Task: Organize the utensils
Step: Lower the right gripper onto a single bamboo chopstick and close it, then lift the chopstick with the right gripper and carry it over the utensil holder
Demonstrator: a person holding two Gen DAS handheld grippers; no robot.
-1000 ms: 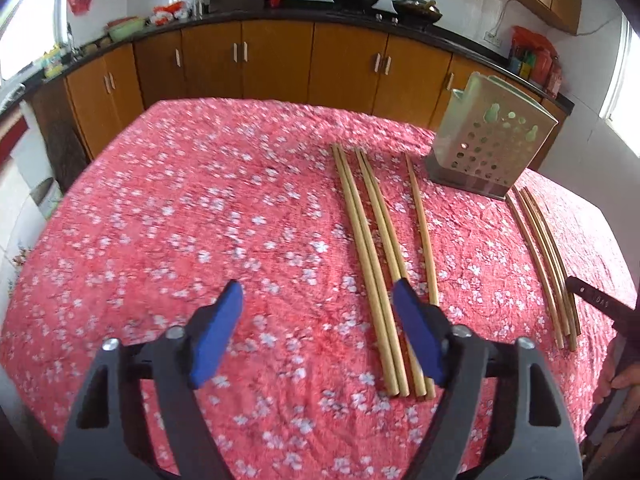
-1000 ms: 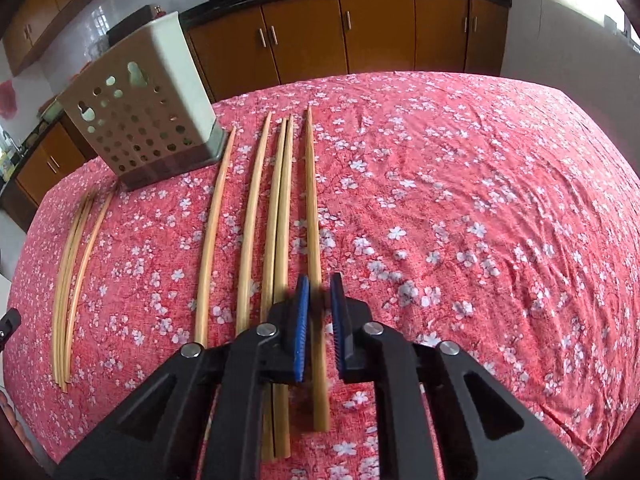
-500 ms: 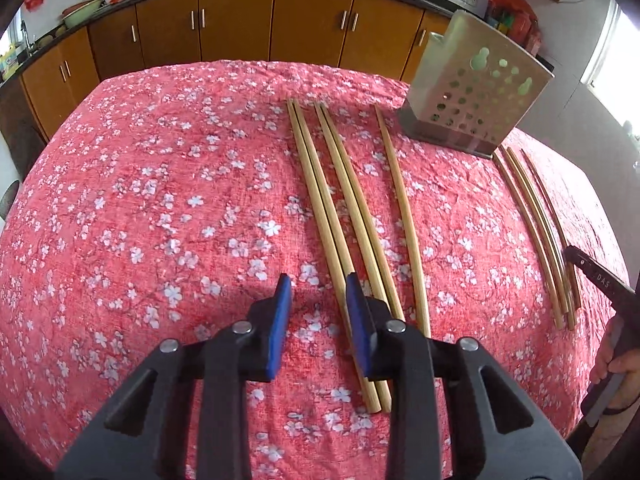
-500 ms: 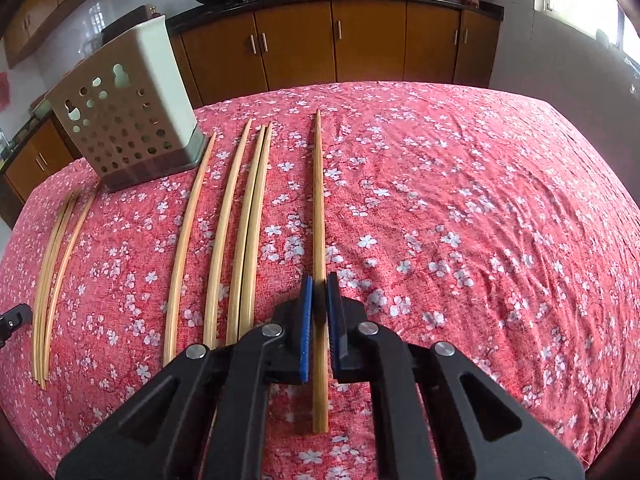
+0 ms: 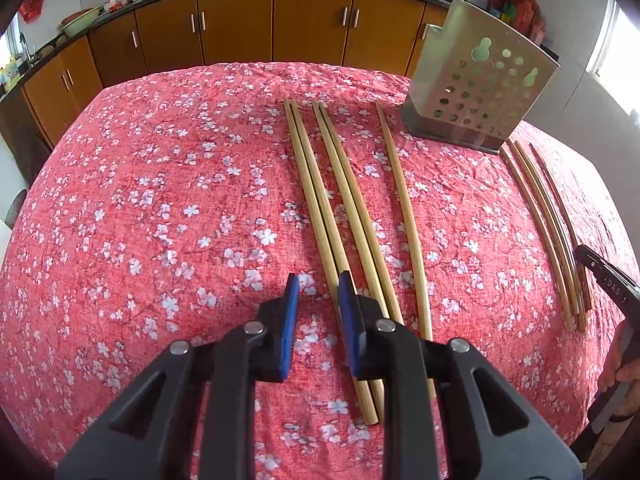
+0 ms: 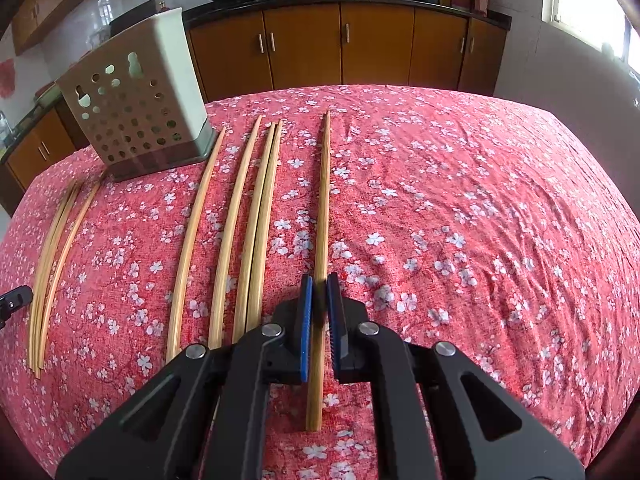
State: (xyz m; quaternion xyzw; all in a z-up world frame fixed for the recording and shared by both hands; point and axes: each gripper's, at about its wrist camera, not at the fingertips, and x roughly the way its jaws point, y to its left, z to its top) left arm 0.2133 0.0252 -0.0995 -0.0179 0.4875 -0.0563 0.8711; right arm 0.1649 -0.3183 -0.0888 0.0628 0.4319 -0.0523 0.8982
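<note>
In the left wrist view, several bamboo chopsticks (image 5: 316, 208) lie lengthwise on the red floral tablecloth (image 5: 160, 208). My left gripper (image 5: 318, 292) hovers low over the cloth just left of them. Its jaws are closing, a narrow gap remains, and only cloth shows between the blue pads. The nearest pair runs under the right finger. In the right wrist view, my right gripper (image 6: 320, 280) is shut on one chopstick (image 6: 325, 184) near its close end. That stick lies apart from the others (image 6: 256, 220). A perforated metal utensil holder (image 5: 480, 92) (image 6: 136, 112) stands upright at the far side.
Three thinner sticks (image 5: 556, 232) (image 6: 52, 264) lie beyond the holder. A hand (image 5: 620, 364) with a black tool shows at the left wrist view's right edge. Wooden cabinets (image 5: 240, 24) and a dark counter stand behind the table. The cloth falls away at the table edges.
My left gripper's jaws narrowed from wide to a small gap as it sank toward the cloth. My right gripper drew its chopstick sideways, away from the neighbouring pair.
</note>
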